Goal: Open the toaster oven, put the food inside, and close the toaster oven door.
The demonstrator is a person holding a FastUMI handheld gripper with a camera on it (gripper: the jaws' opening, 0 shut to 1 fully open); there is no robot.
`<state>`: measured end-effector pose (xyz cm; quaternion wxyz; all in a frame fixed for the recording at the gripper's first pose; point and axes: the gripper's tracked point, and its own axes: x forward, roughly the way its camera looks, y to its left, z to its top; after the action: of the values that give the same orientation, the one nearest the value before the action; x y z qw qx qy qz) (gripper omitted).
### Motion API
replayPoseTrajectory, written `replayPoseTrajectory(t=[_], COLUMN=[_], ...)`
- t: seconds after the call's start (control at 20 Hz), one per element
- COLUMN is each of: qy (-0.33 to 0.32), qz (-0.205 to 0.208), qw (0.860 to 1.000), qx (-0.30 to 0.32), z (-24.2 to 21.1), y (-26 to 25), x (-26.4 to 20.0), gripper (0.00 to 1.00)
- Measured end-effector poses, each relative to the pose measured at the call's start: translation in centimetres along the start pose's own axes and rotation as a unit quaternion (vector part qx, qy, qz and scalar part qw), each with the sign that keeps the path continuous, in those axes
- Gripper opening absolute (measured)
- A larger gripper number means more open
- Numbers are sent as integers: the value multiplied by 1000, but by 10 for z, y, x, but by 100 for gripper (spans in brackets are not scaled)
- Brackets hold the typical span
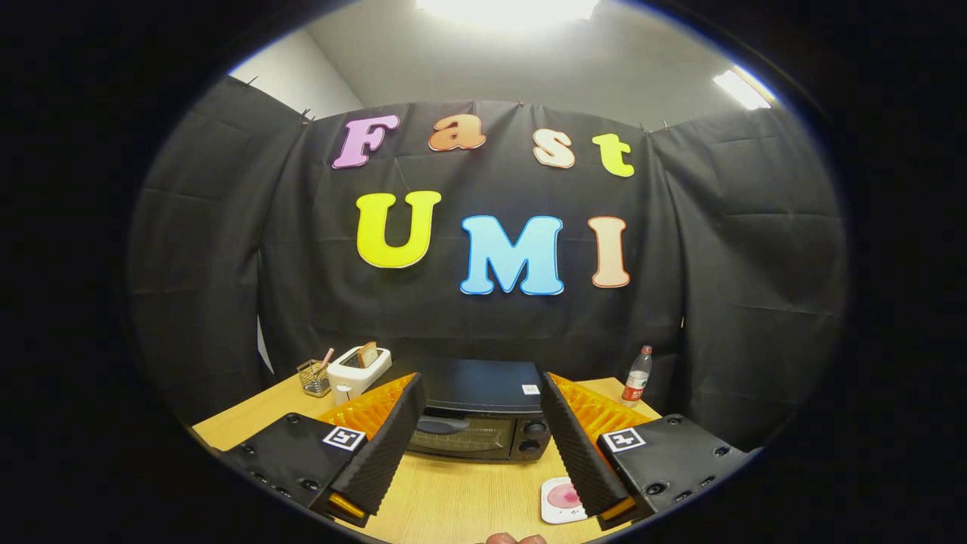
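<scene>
The jaws of the gripper [483,446] stand wide apart and released, and they hold nothing. Between them and a little beyond, the black toaster oven with a glass door [476,419] sits on the light wooden surface [453,499]. Its door is closed, with a dark handle across the top of the glass and two round knobs [534,437] at the right side of its front. Nothing lies on the surface between the jaws and the door.

Just beside the right finger, on its inner side and nearer than the oven, a small white square plate [560,500] rests on the surface and carries a round pinkish piece of food [563,496]. The finger covers the right part of the plate.

Beyond the left finger, a white pop-up toaster [358,370] stands with a brown slice of bread [368,353] sticking up from its slot. Just left of it is a small wire mesh basket [313,378] with a pink stick inside. Beyond the right finger, near the black cloth wall, stands a clear plastic bottle with a red cap and red label [637,376].
</scene>
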<state>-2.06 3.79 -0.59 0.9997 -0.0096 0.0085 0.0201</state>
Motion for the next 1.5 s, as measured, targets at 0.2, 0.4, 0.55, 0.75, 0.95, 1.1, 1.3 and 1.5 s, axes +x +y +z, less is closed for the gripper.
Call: replayPoseTrajectory(t=[0.2,0.4,0.55,0.75,0.95,1.1,1.3,1.5], qy=[5,15,17,18,32,47,68,85], qz=[6,5,2,8,14,19,27,34], qw=[1000,1000,1000,1000,999,999,997,996], qx=[5,7,5,-4,-5,1,7,6], z=[0,2,6,12,6,-6,-24,-40], y=[11,17,19,24,27,33,40,48], x=[0,6,14,32,55,76,103,123], gripper=[98,98,98,98,98,98,98,98])
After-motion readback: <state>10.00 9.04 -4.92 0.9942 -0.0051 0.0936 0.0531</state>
